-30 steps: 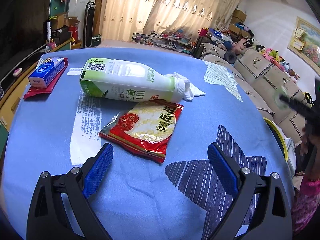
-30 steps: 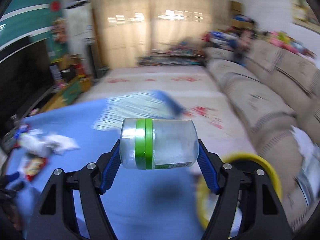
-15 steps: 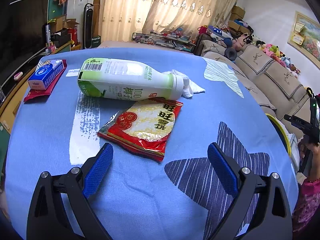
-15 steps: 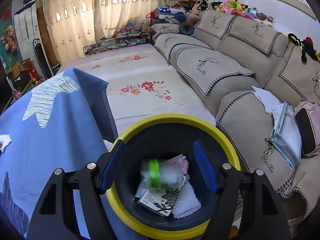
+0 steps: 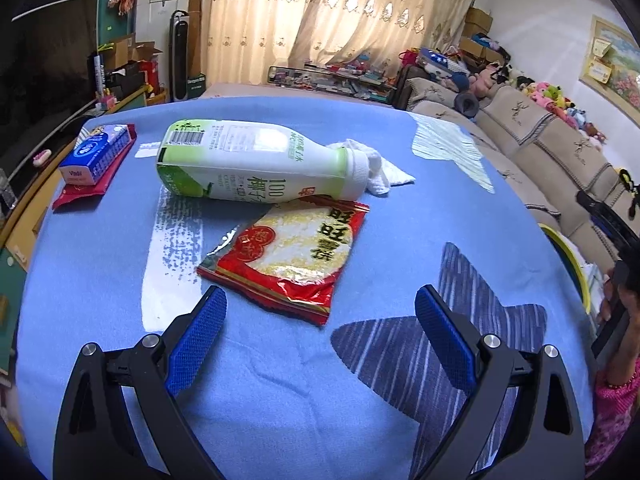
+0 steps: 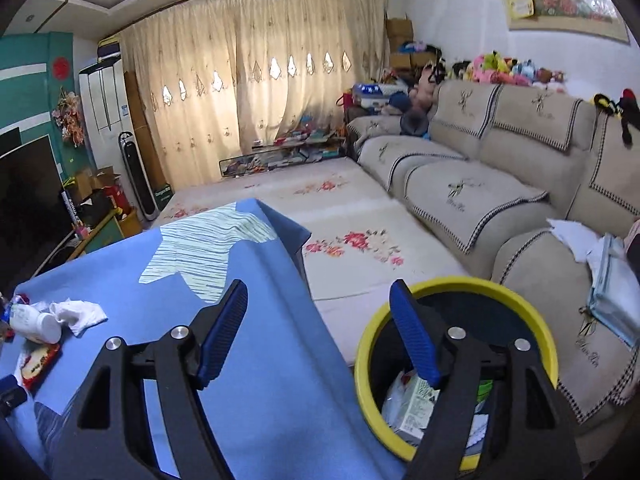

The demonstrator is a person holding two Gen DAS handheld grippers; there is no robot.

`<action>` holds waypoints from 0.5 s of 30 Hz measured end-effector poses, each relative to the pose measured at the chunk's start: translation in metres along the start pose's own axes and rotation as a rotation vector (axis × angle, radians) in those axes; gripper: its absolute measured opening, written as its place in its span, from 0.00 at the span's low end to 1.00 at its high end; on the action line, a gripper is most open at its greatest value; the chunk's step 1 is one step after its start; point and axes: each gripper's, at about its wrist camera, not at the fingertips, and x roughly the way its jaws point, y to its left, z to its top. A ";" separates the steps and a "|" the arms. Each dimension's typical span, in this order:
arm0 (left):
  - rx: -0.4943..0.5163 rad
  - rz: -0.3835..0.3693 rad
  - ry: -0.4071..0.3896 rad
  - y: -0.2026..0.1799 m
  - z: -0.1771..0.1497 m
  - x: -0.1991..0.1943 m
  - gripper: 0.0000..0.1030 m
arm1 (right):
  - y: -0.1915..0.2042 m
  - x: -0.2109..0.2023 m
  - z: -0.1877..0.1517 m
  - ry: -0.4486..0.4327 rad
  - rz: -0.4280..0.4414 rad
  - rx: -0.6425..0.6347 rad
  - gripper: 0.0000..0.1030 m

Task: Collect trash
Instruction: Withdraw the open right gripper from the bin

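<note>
Mid-cleanup, between grabs. Left gripper (image 5: 320, 320) hanging released and empty just short of the red snack wrapper (image 5: 288, 256), milk bottle (image 5: 256, 168) lying right behind, touching it. Next: closing on the wrapper's thin edge, probably. Right gripper (image 6: 316, 316) opening, nothing between the pads, beside the yellow-rimmed bin (image 6: 536, 320) holding cartons and paper.

Blue patterned tablecloth (image 5: 100, 280): white-and-green plastic bottle (image 5: 256, 166) lying on its side; crumpled white tissue (image 5: 384, 172) behind its cap; red foil snack wrapper (image 5: 288, 256) in front, touching it. Yellow-rimmed black bin (image 6: 368, 364) beside the table's right edge, paper trash inside.
</note>
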 end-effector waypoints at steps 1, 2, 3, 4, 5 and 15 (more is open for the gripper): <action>0.002 0.026 0.007 -0.001 0.002 0.002 0.91 | 0.000 0.000 -0.001 -0.008 -0.002 -0.003 0.71; 0.004 0.037 0.009 0.001 0.003 0.002 0.91 | 0.000 0.000 -0.001 -0.011 -0.005 -0.007 0.71; 0.011 0.056 0.015 0.001 0.005 0.004 0.91 | -0.002 0.002 -0.003 -0.005 -0.006 -0.005 0.71; 0.017 0.071 0.021 0.003 0.006 0.005 0.91 | -0.003 0.004 -0.004 0.010 0.002 0.001 0.71; 0.024 0.081 0.025 0.003 0.008 0.007 0.91 | -0.005 0.008 -0.005 0.031 0.018 0.011 0.71; 0.087 0.103 0.113 0.001 0.037 0.042 0.91 | -0.003 0.009 -0.007 0.057 0.063 0.007 0.71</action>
